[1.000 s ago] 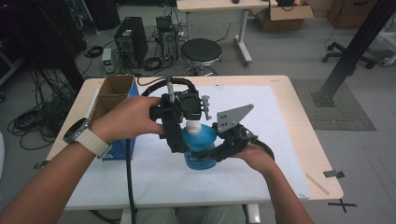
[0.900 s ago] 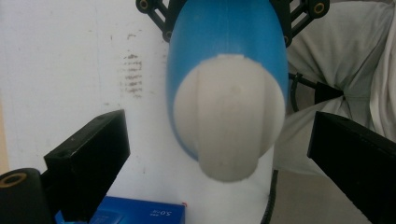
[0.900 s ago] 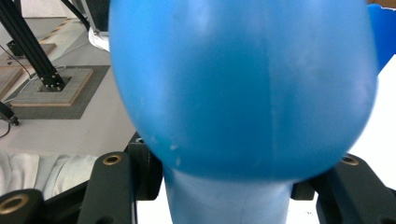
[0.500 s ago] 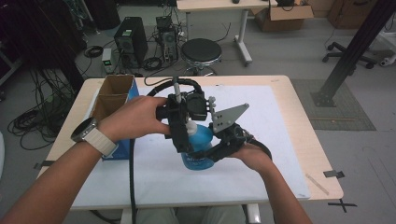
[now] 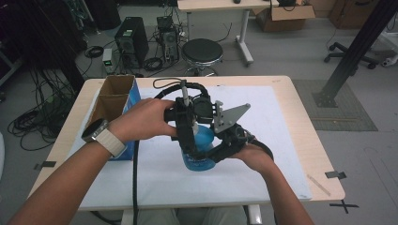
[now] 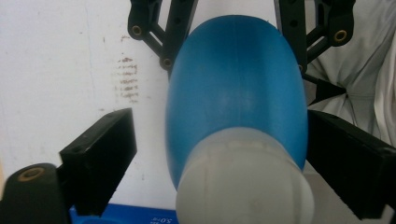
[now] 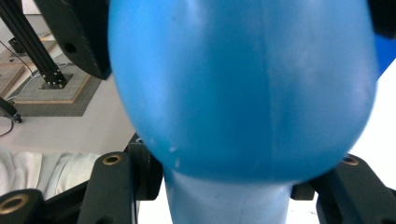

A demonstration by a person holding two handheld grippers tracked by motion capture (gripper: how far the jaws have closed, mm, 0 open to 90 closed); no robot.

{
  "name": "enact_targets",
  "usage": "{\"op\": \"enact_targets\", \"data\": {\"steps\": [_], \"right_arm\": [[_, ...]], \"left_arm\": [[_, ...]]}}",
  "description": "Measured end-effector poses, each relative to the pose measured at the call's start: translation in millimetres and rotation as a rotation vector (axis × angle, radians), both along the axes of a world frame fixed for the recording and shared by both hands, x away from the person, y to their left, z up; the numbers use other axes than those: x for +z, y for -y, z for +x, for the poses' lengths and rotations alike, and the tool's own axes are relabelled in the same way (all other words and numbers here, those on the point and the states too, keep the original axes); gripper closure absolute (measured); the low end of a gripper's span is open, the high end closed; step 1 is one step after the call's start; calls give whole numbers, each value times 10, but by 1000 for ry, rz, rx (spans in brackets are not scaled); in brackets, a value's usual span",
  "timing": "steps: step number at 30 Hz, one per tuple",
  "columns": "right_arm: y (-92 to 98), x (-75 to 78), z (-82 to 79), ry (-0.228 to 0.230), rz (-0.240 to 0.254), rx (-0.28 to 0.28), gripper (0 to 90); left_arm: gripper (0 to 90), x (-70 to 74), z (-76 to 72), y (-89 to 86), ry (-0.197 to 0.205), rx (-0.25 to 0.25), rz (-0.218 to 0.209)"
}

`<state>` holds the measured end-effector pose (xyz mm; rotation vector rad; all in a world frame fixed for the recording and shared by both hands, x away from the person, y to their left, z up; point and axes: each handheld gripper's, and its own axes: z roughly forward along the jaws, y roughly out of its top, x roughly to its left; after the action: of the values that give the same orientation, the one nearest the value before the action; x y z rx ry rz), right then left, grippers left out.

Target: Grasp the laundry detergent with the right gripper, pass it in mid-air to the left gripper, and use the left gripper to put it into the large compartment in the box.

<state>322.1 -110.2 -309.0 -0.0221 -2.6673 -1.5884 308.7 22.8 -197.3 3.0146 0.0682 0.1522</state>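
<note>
— Between the left gripper (image 6: 219, 154) jaws, what sits there?

— A blue bottle (image 6: 236, 93) with a whitish cap (image 6: 243, 182) closest to that camera. The jaws stand apart on either side of the cap and have just been closing in. One jaw sits right against the bottle's side, while the other is clear of it with a strip of white mat (image 6: 60, 70) showing in the gap. So the pads do not clamp it.

— And the right gripper (image 7: 224, 186)?

— Its jaws are drawn in on the narrower part of the same bottle, low in its own view, with the wide blue body swelling just beyond them. It holds the bottle firmly.

— How do the two stand to each other?

— From the high view, the left gripper (image 5: 190, 124) comes down over the top of the bottle (image 5: 199, 150), and the right gripper (image 5: 220, 145) grips it from the side, just below and beside the left one. The left hand (image 5: 143, 119) and the right hand (image 5: 253, 157) wrap their tools close on either side.

— What lies further off?

— Beyond the left hand, near it, an open cardboard box (image 5: 112, 96) with a blue side stands on the mat (image 5: 263, 112). The mat covers most of the table (image 5: 300, 117). Well past the table's far edge stand a round black stool (image 5: 202, 52) and computer cases (image 5: 130, 41) among cables on the floor.
</note>
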Motion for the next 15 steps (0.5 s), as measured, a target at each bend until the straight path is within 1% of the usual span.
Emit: {"op": "enact_targets", "data": {"steps": [5, 8, 15], "right_arm": [[-2, 2, 1, -3, 0, -1, 432], [-4, 4, 4, -4, 2, -1, 432], [-10, -2, 5, -4, 3, 0, 432]], "left_arm": [[142, -12, -4, -1, 2, 2, -3], [198, -4, -10, -8, 2, -1, -6], [222, 2, -11, -25, 4, 1, -12]]}}
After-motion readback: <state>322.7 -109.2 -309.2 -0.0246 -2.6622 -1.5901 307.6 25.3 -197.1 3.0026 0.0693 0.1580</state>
